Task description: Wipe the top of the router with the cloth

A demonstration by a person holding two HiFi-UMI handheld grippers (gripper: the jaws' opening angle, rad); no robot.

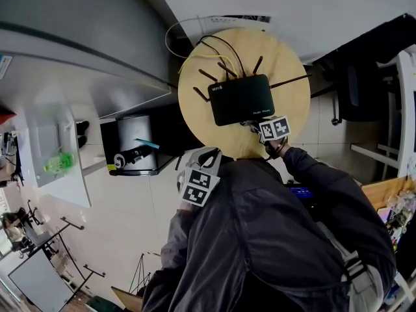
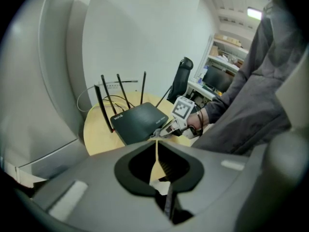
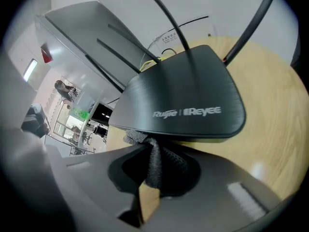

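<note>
A black router with several antennas lies on a round wooden table. My right gripper is at the router's near edge, shut on a dark grey cloth. In the right gripper view the cloth's bunched end touches the front edge of the router, just below its top. My left gripper hangs off the table close to my body. In the left gripper view its jaws are shut with nothing between them, and the router and right gripper lie ahead.
Yellow and black cables run off the router's back toward the wall. A grey desk stands to the left, with a black cabinet under it. A black office chair stands at the right.
</note>
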